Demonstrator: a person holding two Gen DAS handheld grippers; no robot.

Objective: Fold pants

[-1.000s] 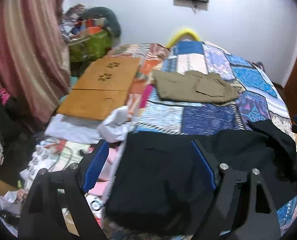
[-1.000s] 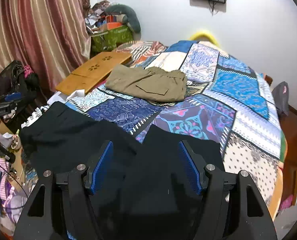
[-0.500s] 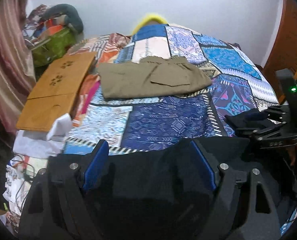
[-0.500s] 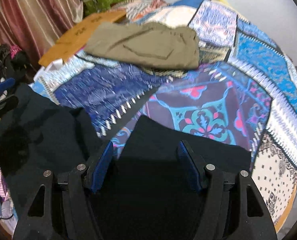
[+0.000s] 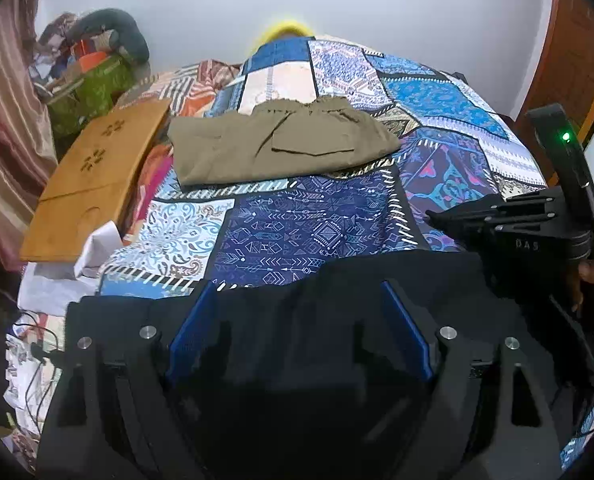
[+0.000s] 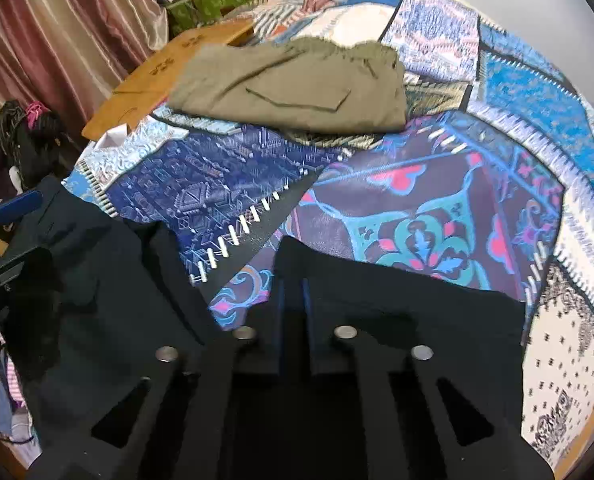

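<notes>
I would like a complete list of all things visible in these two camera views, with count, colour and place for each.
Black pants: one, black, near edge of the bed.
Khaki pants: one, olive-khaki, folded, farther up the bed.
Patchwork bedspread: one, blue, white and purple, covering the bed.
Wooden board: one, light brown, left of the bed.
Green bag: one, green, far left corner.
Curtain: one, striped red-pink, left side.
Left gripper: one, black with blue pads, open over the black pants.
Right gripper: one, black, shut on the black pants.

Only legible marking: faint letters "DAS" on the right gripper (image 5: 449,216) body, right edge of left wrist view.
</notes>
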